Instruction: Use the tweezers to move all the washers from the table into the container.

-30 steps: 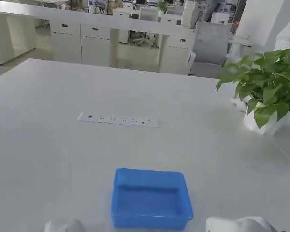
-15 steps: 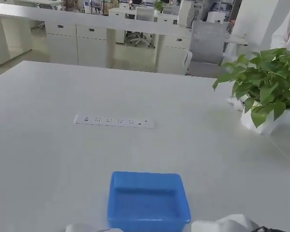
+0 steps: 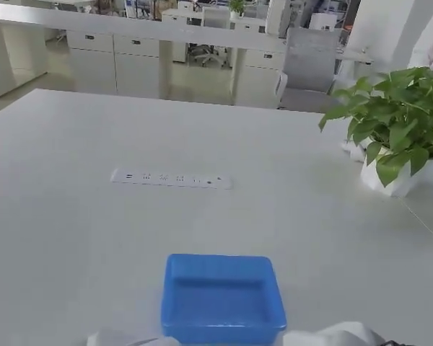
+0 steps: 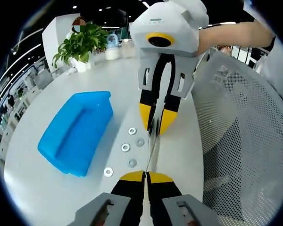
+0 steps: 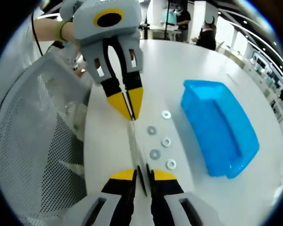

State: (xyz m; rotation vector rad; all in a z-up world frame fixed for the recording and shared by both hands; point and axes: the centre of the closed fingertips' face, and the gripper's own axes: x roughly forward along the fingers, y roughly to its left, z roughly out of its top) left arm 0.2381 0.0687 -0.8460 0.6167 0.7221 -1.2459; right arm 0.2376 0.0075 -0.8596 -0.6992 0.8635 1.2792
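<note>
Slim metal tweezers point(image 4: 153, 149) are held level between both grippers above the table. My left gripper point(image 4: 145, 176) is shut on one end, and my right gripper point(image 5: 140, 175) is shut on the other end of the tweezers point(image 5: 134, 146). The two grippers face each other tip to tip. Several small steel washers point(image 4: 132, 163) lie loose on the white table between the tweezers and the blue container point(image 4: 78, 129). In the right gripper view the washers point(image 5: 154, 154) lie just left of the container point(image 5: 219, 125). The container point(image 3: 222, 299) looks empty in the head view.
A white power strip point(image 3: 172, 179) lies mid-table beyond the container. A potted plant point(image 3: 393, 126) stands at the far right. A grey mesh chair back point(image 4: 245, 136) is close on the near side, by the table edge point(image 5: 87, 141).
The head camera has shifted slightly. The white gripper tops at the bottom edge of the head view have drawn a little closer together. The container has not moved.
</note>
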